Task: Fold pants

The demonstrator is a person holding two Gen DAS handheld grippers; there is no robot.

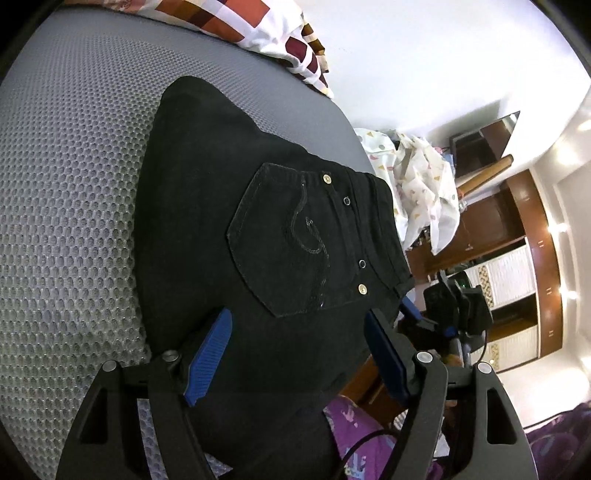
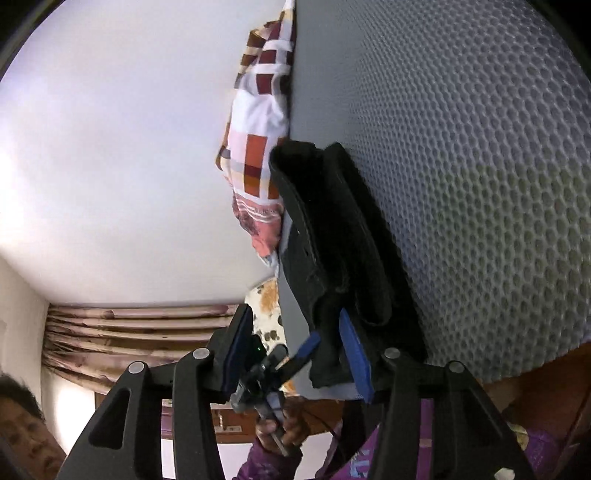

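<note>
The black pants point(image 1: 258, 221) lie folded on the grey mesh bed surface point(image 1: 74, 184), a back pocket with studs facing up. My left gripper point(image 1: 295, 343) is open, its blue pads either side of the pants' near edge, just above the cloth. In the right wrist view the pants point(image 2: 332, 236) show edge-on as a thick folded stack. My right gripper point(image 2: 299, 354) is open at the stack's near end, its right pad against the cloth. The right gripper also shows in the left wrist view point(image 1: 443, 306) beyond the waistband.
A checked red and white pillow point(image 1: 258, 26) lies at the bed's far end. A patterned white cloth point(image 1: 417, 184) hangs beyond the bed edge. Wooden cabinets point(image 1: 517, 258) stand behind. The person's purple sleeve point(image 2: 369, 461) is below the grippers.
</note>
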